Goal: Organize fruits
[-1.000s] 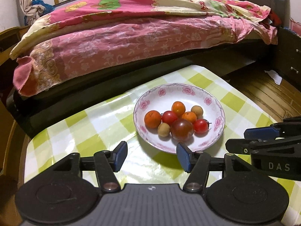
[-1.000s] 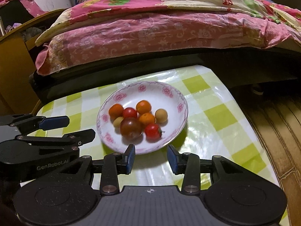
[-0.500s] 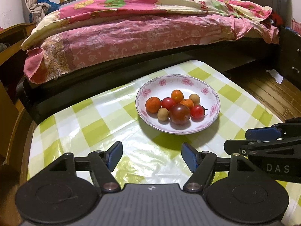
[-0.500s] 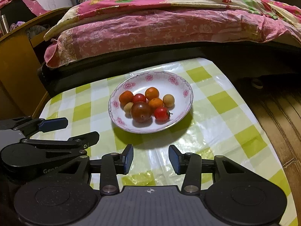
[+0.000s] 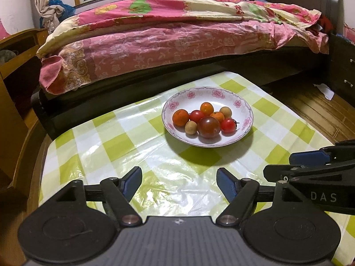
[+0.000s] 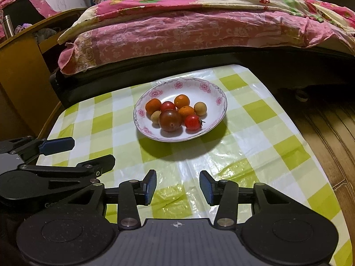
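A white plate with pink flowers (image 5: 193,95) (image 6: 213,93) sits on the green checked table and holds several small fruits: a large dark tomato (image 5: 208,127) (image 6: 170,120), red cherry tomatoes (image 5: 228,125), small oranges (image 5: 180,117) and tan longans (image 5: 191,127). My left gripper (image 5: 179,181) is open and empty, over the table well short of the plate. My right gripper (image 6: 177,185) is open and empty, also short of the plate. Each gripper shows at the edge of the other's view.
The table's green and white plastic cloth (image 5: 111,141) ends at a drop to wooden floor (image 6: 332,128) on the right. A bed with a pink quilt (image 5: 177,37) stands behind the table. Wooden furniture (image 6: 20,71) stands at the left.
Both grippers have pulled back and up from the plate, which now looks smaller and farther away. Both jaws stay open and empty. The fruits have not moved.
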